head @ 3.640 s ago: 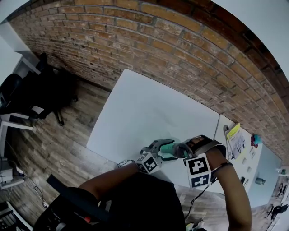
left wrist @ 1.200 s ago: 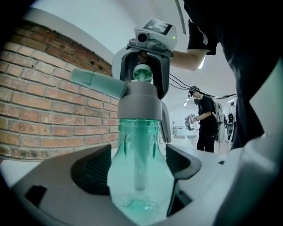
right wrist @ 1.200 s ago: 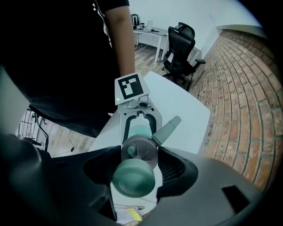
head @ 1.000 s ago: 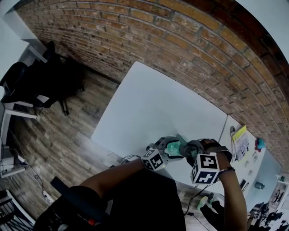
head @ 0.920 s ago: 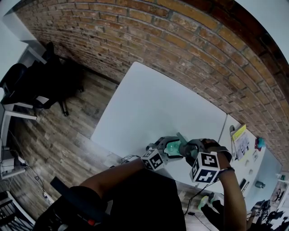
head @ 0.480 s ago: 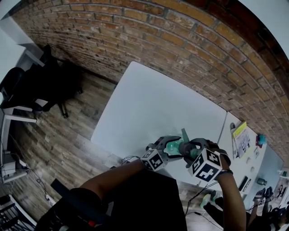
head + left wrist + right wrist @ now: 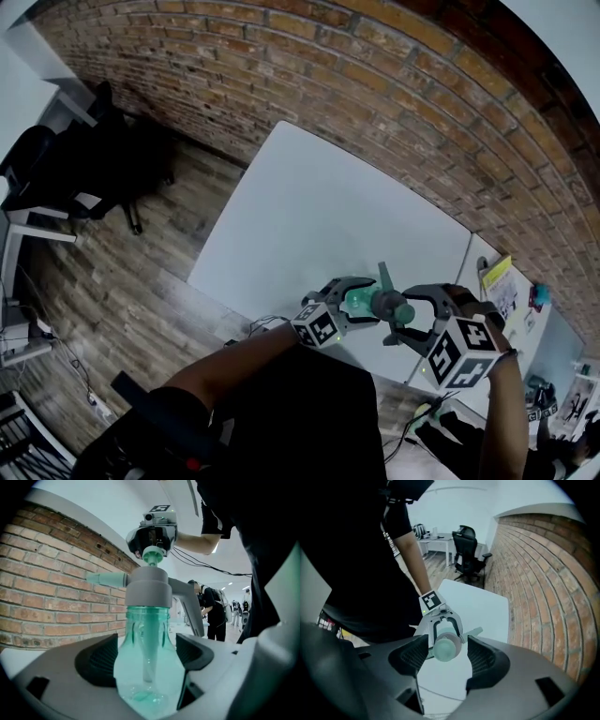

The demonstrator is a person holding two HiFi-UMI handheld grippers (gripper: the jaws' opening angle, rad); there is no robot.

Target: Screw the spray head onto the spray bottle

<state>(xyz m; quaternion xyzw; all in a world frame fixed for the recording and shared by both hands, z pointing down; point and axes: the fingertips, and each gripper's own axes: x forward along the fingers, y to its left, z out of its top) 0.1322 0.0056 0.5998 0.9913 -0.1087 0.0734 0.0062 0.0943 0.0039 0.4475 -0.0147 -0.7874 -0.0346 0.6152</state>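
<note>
A clear teal spray bottle (image 7: 148,677) sits between the pads of my left gripper (image 7: 146,656), which is shut on its body. A grey spray head (image 7: 149,588) sits on the bottle's neck, its pale nozzle (image 7: 106,579) pointing left and its trigger hanging right. In the head view my left gripper (image 7: 352,302) holds the bottle (image 7: 359,301) above the white table's (image 7: 319,211) near edge. My right gripper (image 7: 410,317) stands open just right of the spray head (image 7: 383,302). In the right gripper view the head's round top (image 7: 446,647) shows between the spread jaws, untouched.
A brick wall (image 7: 394,84) runs behind the table. A black office chair (image 7: 70,183) stands on the wooden floor at left. A second table (image 7: 511,300) with small items adjoins on the right. People stand in the background of the left gripper view (image 7: 213,613).
My right gripper, earlier closed round the spray head, has opened and drawn back to the right, its marker cube turning. The left gripper and bottle have stayed almost still.
</note>
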